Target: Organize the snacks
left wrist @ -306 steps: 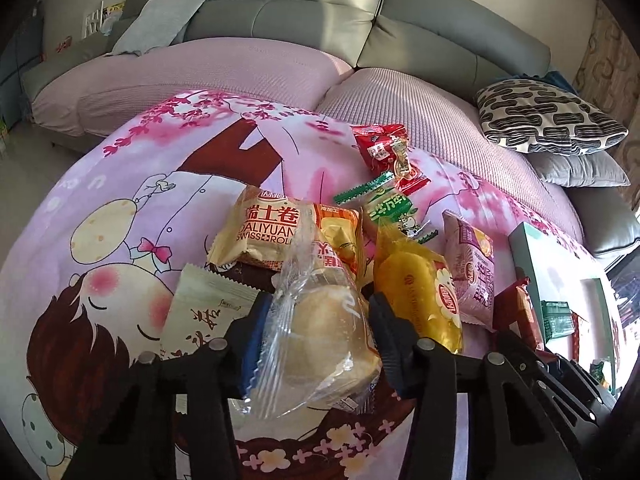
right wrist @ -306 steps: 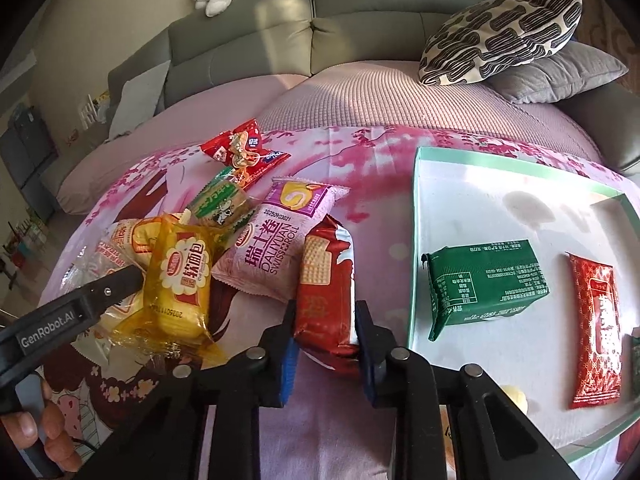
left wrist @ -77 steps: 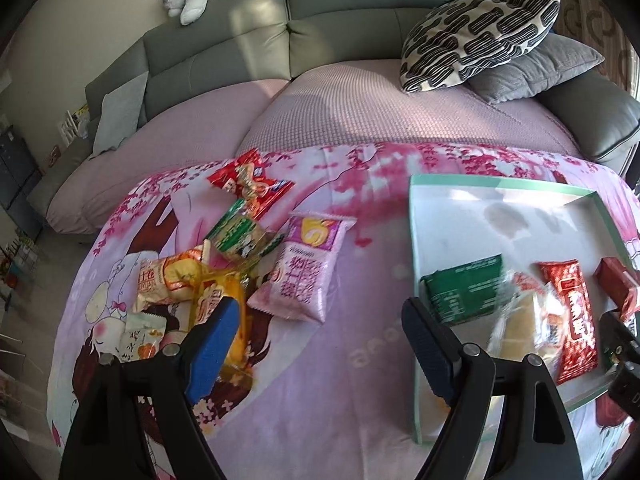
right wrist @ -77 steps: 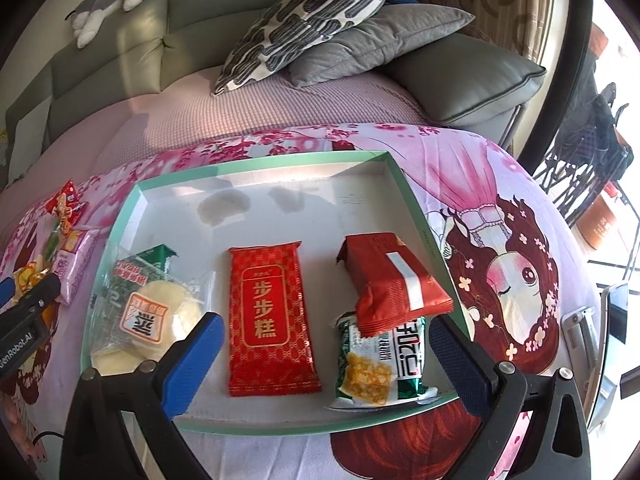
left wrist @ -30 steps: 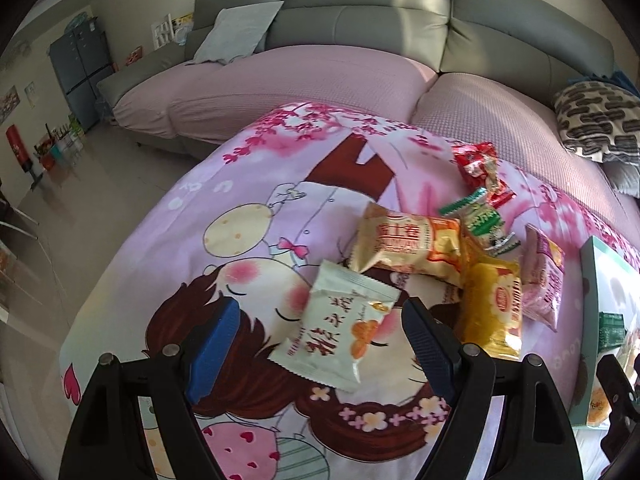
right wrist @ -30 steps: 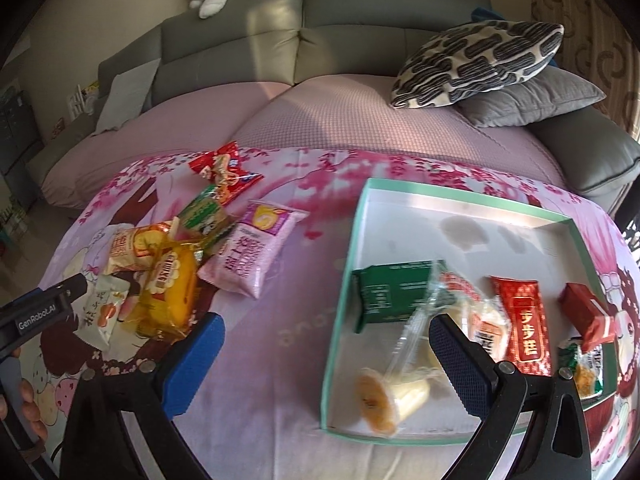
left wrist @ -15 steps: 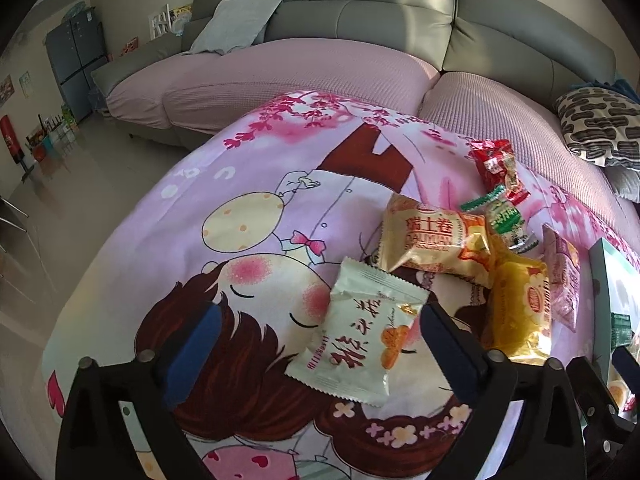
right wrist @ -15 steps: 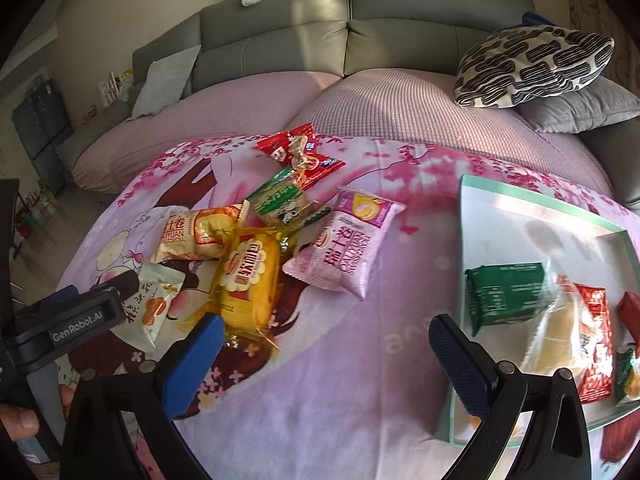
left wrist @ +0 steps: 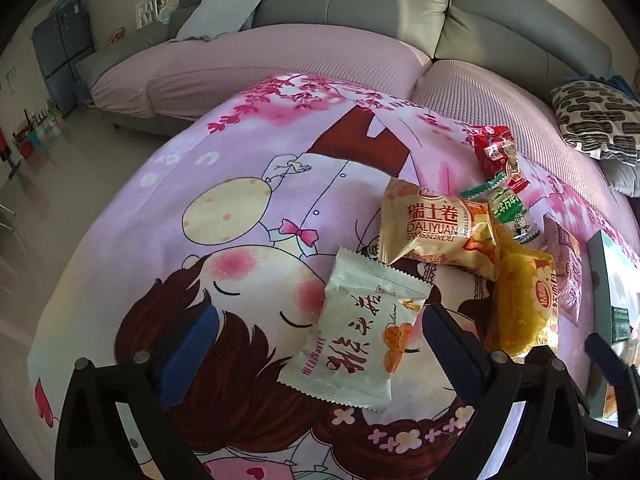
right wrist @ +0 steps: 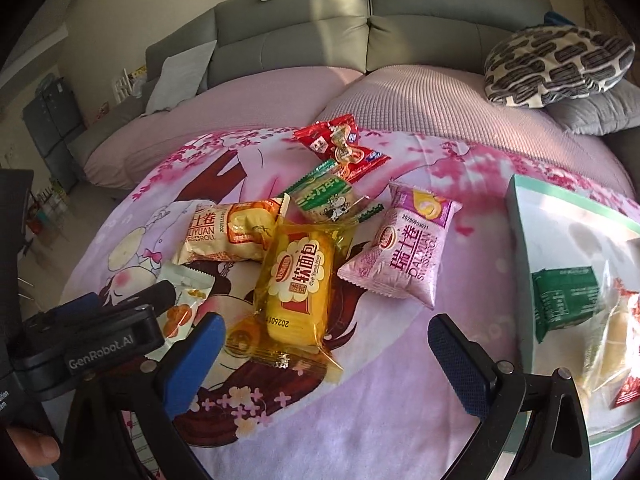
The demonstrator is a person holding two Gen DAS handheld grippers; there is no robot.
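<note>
A pale cream snack pack (left wrist: 360,332) lies on the cartoon cloth between the wide-apart jaws of my left gripper (left wrist: 316,348), nearer the right pad; the pads do not touch it. Beyond it lie a Swiss roll pack (left wrist: 436,228), a yellow bread pack (left wrist: 520,304), a green pack (left wrist: 508,208) and a red pack (left wrist: 496,152). My right gripper (right wrist: 324,356) stands open just short of the yellow bread pack (right wrist: 298,280), with the pink Swiss roll pack (right wrist: 408,248) beyond its right finger. The mint tray (right wrist: 520,240) at right holds a green pack (right wrist: 568,296) and others.
The left gripper's body (right wrist: 92,344) and a person's fingertip (right wrist: 34,446) show at lower left of the right wrist view. A grey sofa (right wrist: 360,28) with a patterned cushion (right wrist: 556,64) curves behind the round pink bed. Bare floor (left wrist: 44,184) lies off the cloth's left edge.
The left gripper's jaws widened and it sank closer over the cream pack. The right gripper swung left, away from the tray and over the loose snack pile.
</note>
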